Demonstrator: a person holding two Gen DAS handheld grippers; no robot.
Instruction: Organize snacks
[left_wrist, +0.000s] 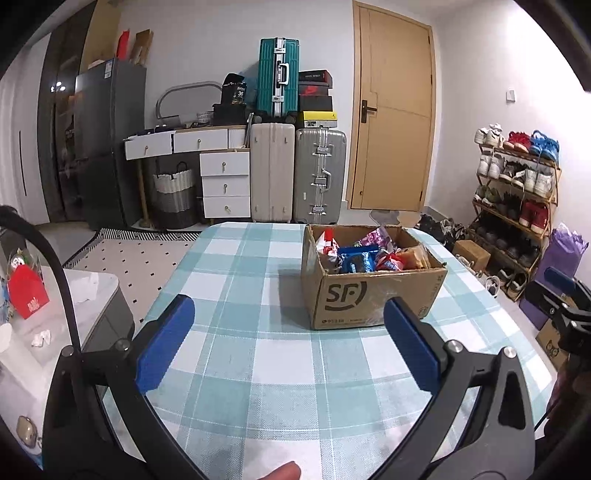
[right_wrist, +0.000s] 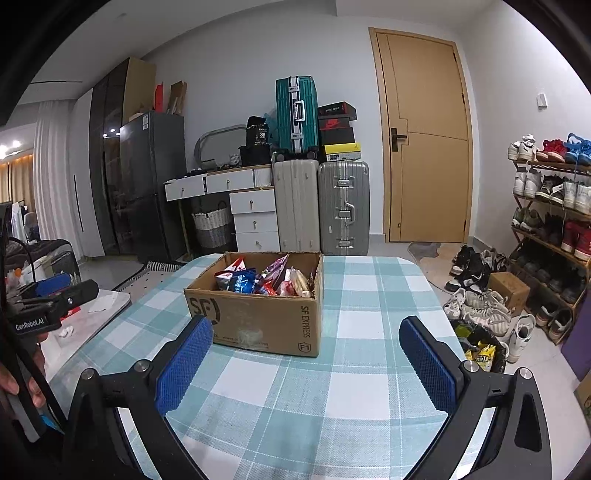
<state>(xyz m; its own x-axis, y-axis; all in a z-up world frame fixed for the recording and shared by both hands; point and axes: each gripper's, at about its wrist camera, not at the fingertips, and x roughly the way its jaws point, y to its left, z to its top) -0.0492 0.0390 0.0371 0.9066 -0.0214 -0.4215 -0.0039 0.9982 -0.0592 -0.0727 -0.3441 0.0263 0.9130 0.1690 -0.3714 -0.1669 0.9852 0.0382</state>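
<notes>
Checked teal-and-white cloth covers the surface (left_wrist: 258, 369) in front of you, and behind it stand suitcases, a white drawer unit and a tan door. The landmark is the cardboard box (left_wrist: 369, 295), printed with a courier logo, which sits on the cloth with its flaps open.

All the snacks (left_wrist: 369, 258) lie inside that box, heaped in a loose pile: blue, red, purple and orange packets, overlapping so that you cannot count them. None lies on the cloth outside the box.

Your left tool (left_wrist: 288, 343) hangs in front of the box and a little to its left, spread wide and holding nothing. Your right tool (right_wrist: 306, 362) hangs in front of the box and to its right, likewise wide and empty. Both are well short of the box rim.

Judging by their look, the packets are light, crinkly film bags, soft and puffed with air, and probably slippery. The contents are likely brittle, so a hard squeeze across the belly could crush them. You would do better to pinch a top packet by its flat sealed edge or a corner and lift it straight up, clear of the box wall. The box itself is light cardboard and may slide if a packet drags on it.
</notes>
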